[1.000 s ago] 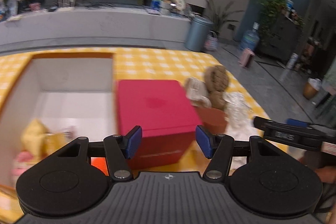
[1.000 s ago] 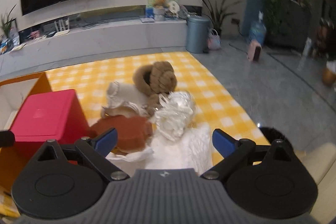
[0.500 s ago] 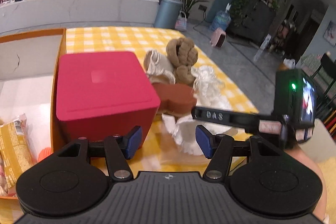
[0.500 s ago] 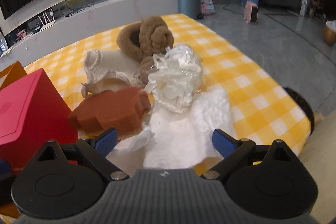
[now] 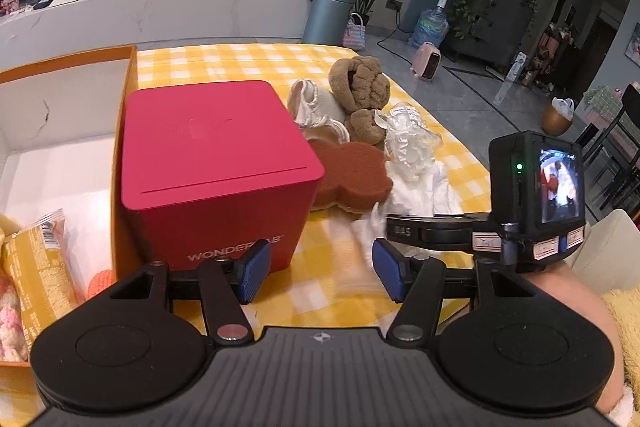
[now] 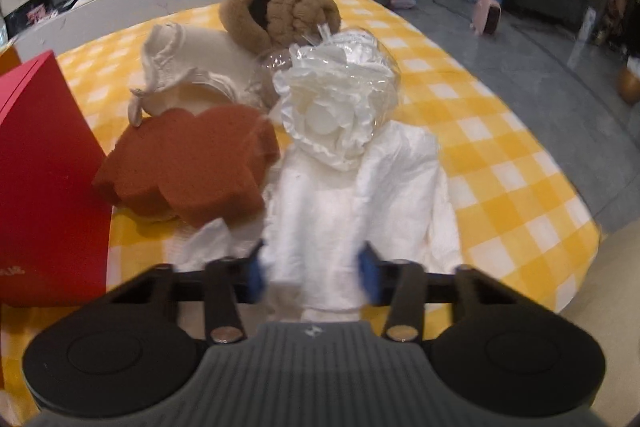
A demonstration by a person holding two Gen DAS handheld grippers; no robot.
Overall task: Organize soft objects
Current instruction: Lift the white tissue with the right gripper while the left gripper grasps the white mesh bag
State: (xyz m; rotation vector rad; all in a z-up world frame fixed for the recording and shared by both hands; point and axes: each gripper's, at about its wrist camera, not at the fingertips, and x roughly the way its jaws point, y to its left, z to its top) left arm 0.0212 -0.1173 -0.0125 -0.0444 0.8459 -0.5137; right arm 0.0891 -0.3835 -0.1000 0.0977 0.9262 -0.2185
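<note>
A white cloth (image 6: 360,195) lies crumpled on the yellow checked tablecloth (image 6: 500,155). My right gripper (image 6: 312,275) is closing, and its blue pads press on the cloth's near fold. Behind the cloth sit a white puff in clear wrap (image 6: 336,99), a rust-brown flower-shaped sponge (image 6: 192,167), a cream fabric piece (image 6: 188,67) and a brown plush (image 6: 288,11). My left gripper (image 5: 320,275) hangs open over bare tablecloth in front of the red box (image 5: 212,163), with nothing between its fingers. The left wrist view also shows the right gripper's camera unit (image 5: 536,195) at the cloth (image 5: 420,187).
An orange box with a white inside (image 5: 60,147) stands left of the red box and holds a yellow snack pack (image 5: 36,267) and small soft items. The table's right edge drops to a grey floor (image 6: 560,47). A pale sofa edge (image 5: 608,251) is near right.
My right gripper came down onto the white cloth and its wide-open jaws closed in on the fold. The left gripper swung right from the orange box and sank a little, still open.
</note>
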